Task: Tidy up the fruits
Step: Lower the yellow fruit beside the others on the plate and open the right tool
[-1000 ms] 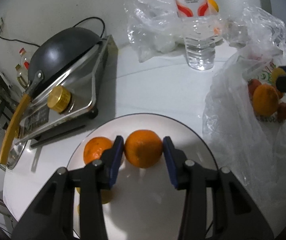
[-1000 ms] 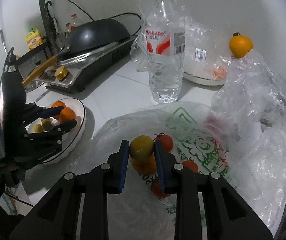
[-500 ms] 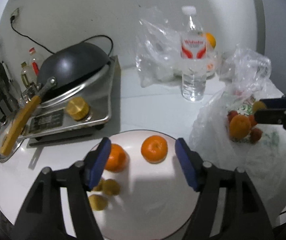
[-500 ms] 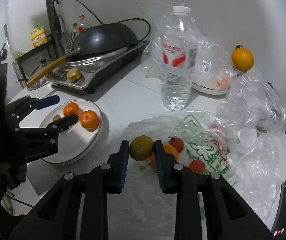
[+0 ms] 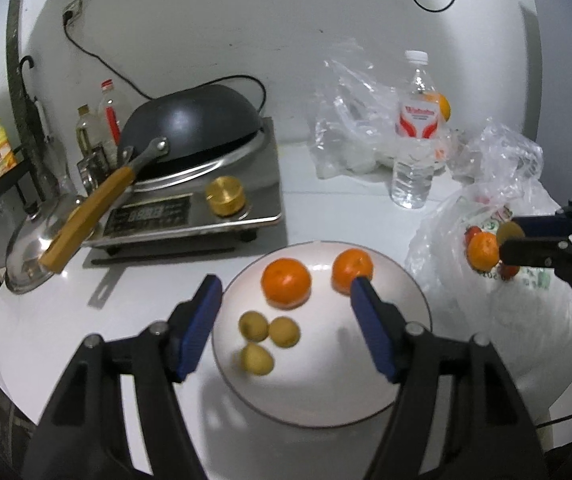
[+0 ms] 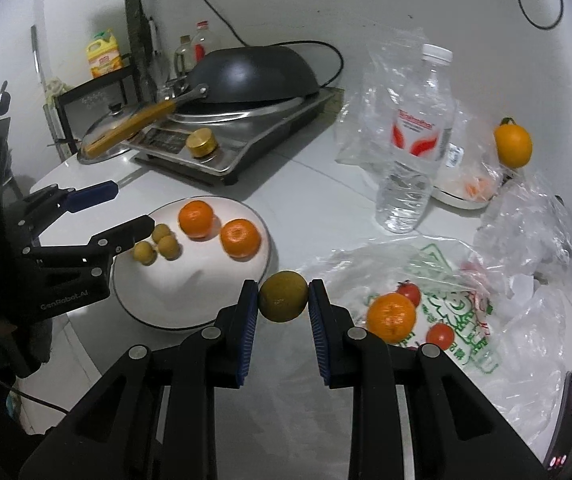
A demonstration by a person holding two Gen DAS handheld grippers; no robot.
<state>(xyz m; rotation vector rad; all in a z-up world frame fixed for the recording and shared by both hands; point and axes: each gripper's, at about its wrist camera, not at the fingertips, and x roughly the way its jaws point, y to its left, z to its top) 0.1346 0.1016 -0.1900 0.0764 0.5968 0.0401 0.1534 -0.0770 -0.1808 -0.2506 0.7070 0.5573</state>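
Note:
A white plate (image 5: 325,400) (image 6: 174,304) holds two oranges (image 5: 286,282) (image 6: 240,239) and three small yellow-green fruits (image 5: 270,334) (image 6: 157,243). My left gripper (image 5: 284,296) is open and empty, raised above the plate; it shows at the left of the right wrist view (image 6: 124,210). My right gripper (image 6: 282,300) is shut on a green-yellow citrus fruit (image 6: 284,297), held in the air just right of the plate; the left wrist view shows it (image 5: 509,233) over the bag. An open plastic bag (image 6: 465,320) holds an orange (image 6: 391,317) and small tomatoes (image 6: 440,334).
A water bottle (image 6: 413,152) stands behind the bag. A cooktop with a black wok (image 6: 254,74) sits at the back left, a pot lid (image 5: 30,256) beside it. A lone orange (image 6: 513,146) rests at the back right by more plastic bags. A phone (image 6: 569,416) lies at the right edge.
My left gripper opened, let go of an orange on the plate and pulled up and back. My right gripper lifted the green-yellow fruit out of the bag and moved left toward the plate.

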